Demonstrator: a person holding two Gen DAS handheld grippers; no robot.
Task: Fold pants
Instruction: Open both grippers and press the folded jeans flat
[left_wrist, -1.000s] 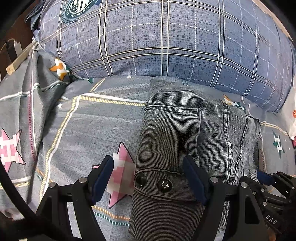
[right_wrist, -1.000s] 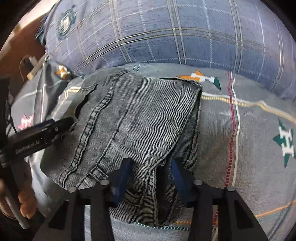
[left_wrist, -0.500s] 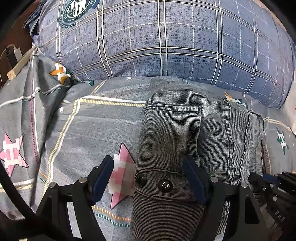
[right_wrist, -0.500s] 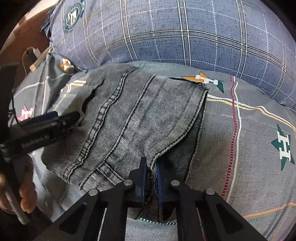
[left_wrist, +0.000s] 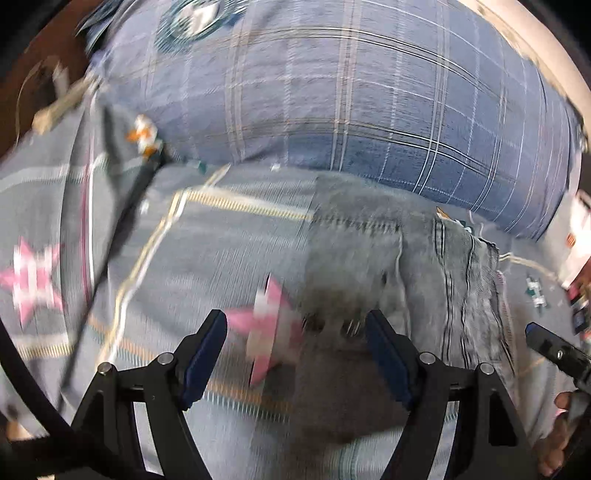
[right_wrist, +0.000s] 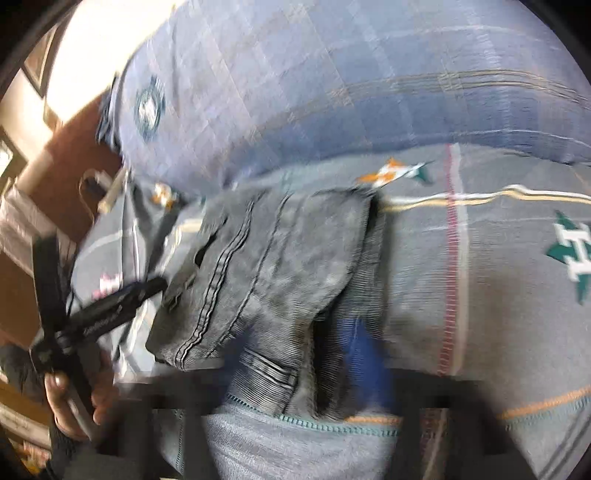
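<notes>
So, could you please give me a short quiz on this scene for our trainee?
1. True or false: the left tool is shut on the folded jeans.
2. What lies just beyond the jeans? A) blue plaid pillow B) wicker basket C) towel stack
3. Fill in: the bedsheet print between the left tool's fingers is a pink ____.
Key: 1 false, it is open; 2 A; 3 star.
</notes>
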